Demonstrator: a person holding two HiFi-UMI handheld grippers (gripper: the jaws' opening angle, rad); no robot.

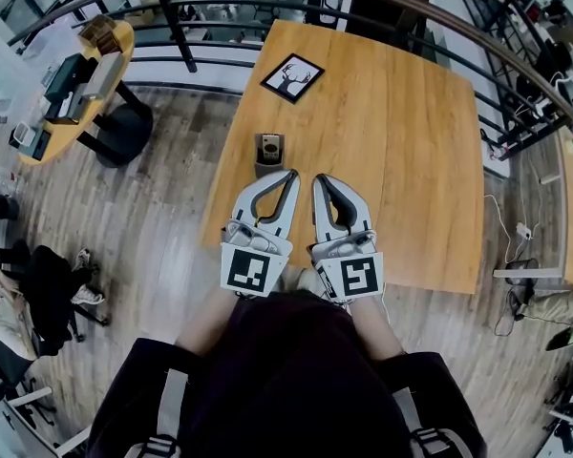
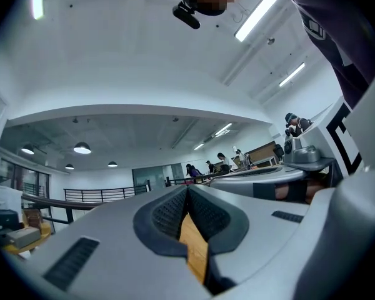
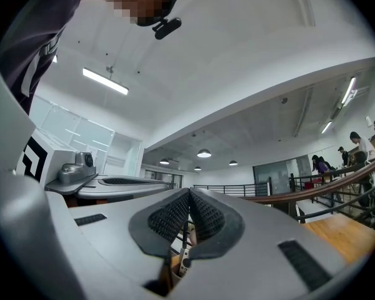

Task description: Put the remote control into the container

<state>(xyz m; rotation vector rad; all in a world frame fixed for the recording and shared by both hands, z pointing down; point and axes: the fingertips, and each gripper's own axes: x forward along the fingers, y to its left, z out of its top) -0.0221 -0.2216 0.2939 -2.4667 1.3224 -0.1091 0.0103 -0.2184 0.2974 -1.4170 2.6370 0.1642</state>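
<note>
- Your left gripper (image 1: 290, 174) and right gripper (image 1: 319, 179) are both pressed together, pinching nothing.
- The remote control (image 1: 269, 144) stands on end inside the container (image 1: 268, 168), just ahead-left of your left gripper, which is nearer.

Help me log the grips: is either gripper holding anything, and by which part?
Nothing is held. The left gripper and the right gripper are both shut with nothing between their jaws; the remote control sits in the container.

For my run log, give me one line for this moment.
remote control: in container | left gripper: jaws shut, empty | right gripper: jaws shut, empty
</note>
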